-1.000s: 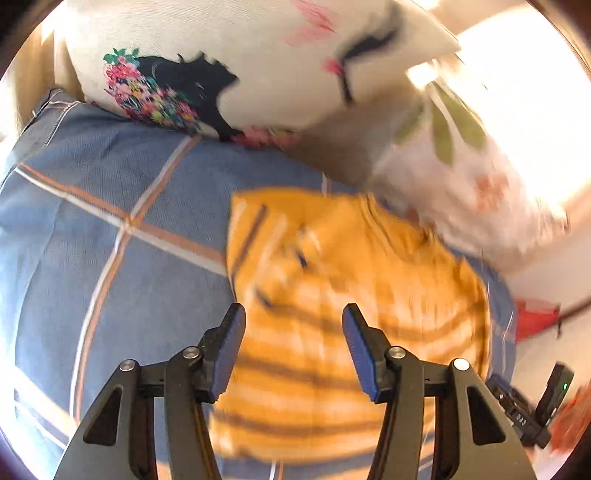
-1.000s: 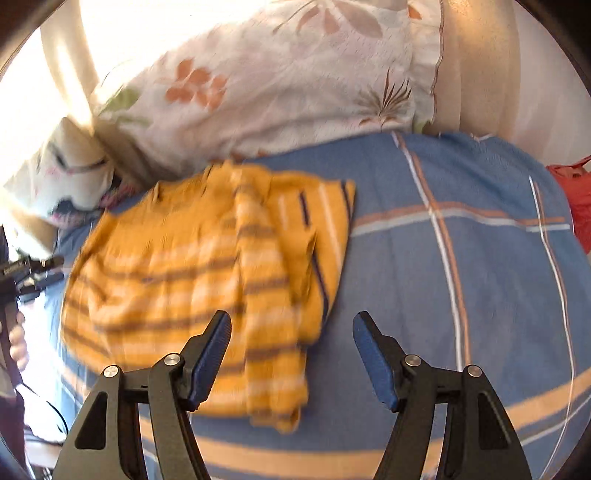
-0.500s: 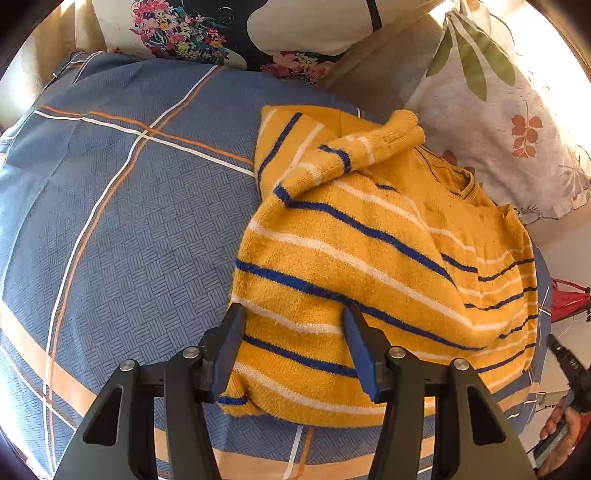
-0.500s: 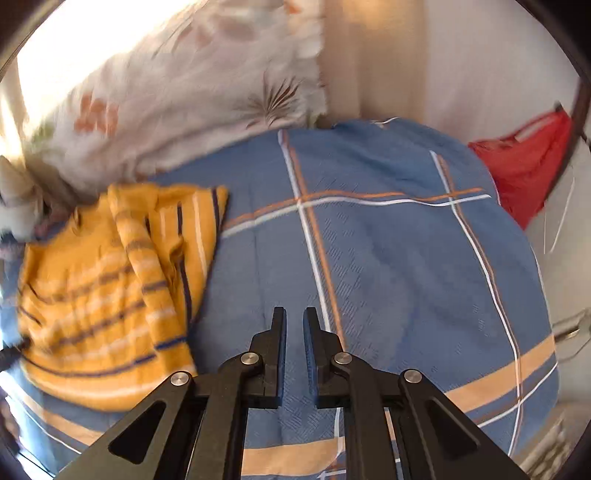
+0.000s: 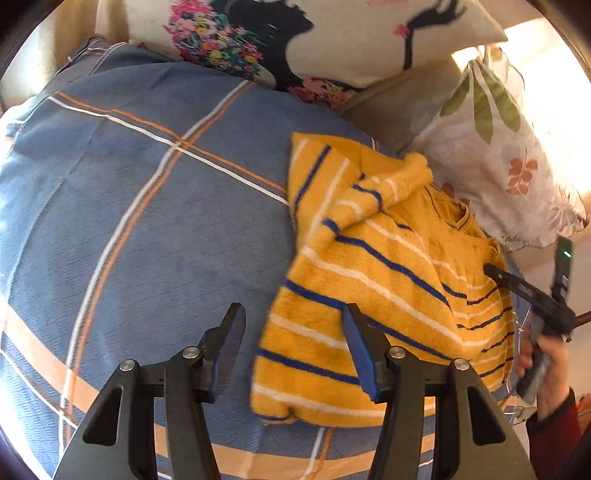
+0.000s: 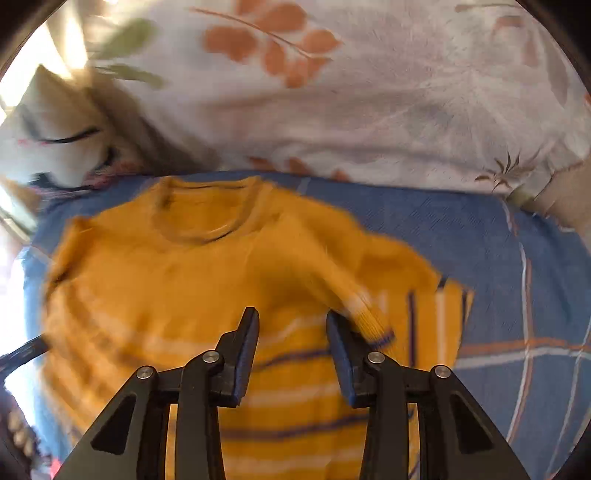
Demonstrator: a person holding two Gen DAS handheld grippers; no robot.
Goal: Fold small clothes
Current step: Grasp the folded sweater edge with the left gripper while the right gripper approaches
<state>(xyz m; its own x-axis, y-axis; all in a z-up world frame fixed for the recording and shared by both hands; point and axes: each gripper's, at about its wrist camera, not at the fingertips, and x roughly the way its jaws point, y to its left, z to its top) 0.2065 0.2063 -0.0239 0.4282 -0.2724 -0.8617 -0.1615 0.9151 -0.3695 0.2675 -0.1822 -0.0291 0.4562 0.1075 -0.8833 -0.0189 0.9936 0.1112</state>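
A small yellow sweater (image 5: 384, 280) with blue and white stripes lies on a blue plaid bed cover (image 5: 147, 229). One sleeve (image 5: 373, 192) is folded across its chest. My left gripper (image 5: 293, 354) is open and empty just above the sweater's lower left hem corner. In the right wrist view the sweater (image 6: 207, 280) fills the middle, neckline at the far side, blurred. My right gripper (image 6: 291, 347) is open and empty over the sweater's body, with the sleeve cuff (image 6: 373, 321) beside its right finger. The right gripper also shows in the left wrist view (image 5: 532, 291) at the sweater's far edge.
A pillow with black and floral print (image 5: 314, 33) and a white pillow with orange and green leaves (image 5: 495, 155) lie against the bed's head. The leaf pillow (image 6: 351, 96) is right behind the sweater. The bed cover (image 6: 517, 295) stretches to the right.
My right gripper has opened from shut and swung from the bare bed cover to above the sweater. My left gripper has shifted left, from over the hem to its corner.
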